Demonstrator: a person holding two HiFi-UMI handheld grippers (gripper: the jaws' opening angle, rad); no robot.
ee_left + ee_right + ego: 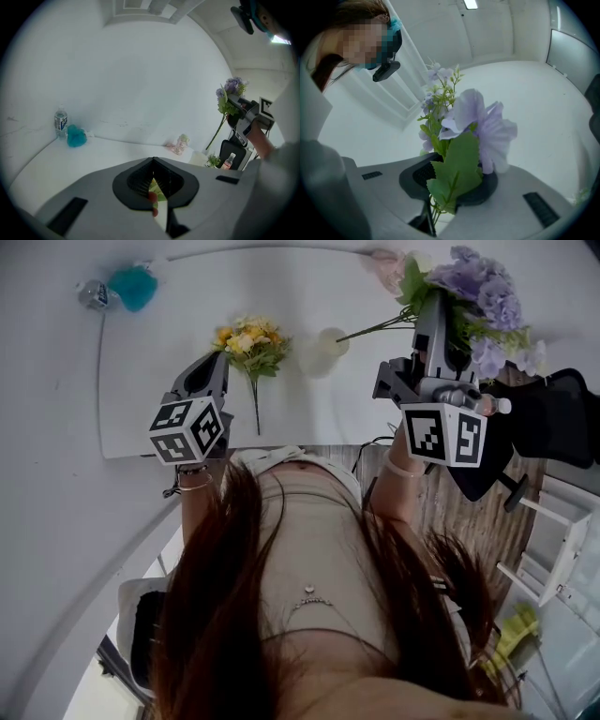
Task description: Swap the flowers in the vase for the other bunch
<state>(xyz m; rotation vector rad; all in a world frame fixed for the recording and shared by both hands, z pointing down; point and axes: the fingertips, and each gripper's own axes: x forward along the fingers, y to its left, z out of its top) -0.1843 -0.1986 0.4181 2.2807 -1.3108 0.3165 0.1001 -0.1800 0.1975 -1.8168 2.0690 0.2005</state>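
A bunch of yellow flowers (247, 339) lies on the white table (150, 381), its stem pointing towards me. My left gripper (222, 360) hovers just left of that bunch, jaws shut; in the left gripper view (153, 185) a sliver of green and red shows through the slit between them. Whether it touches the bunch I cannot tell. A small white vase (328, 345) stands right of the yellow bunch. My right gripper (433, 310) is shut on the stems of a purple flower bunch (480, 296) held up in the air; the blooms (480, 124) and a leaf fill the right gripper view.
A water bottle (94, 293) and a teal fluffy thing (133, 285) sit at the table's far left corner. A pale pink item (384, 266) lies at the far edge. A black chair (553, 423) and a bottle (487, 405) are right of the table.
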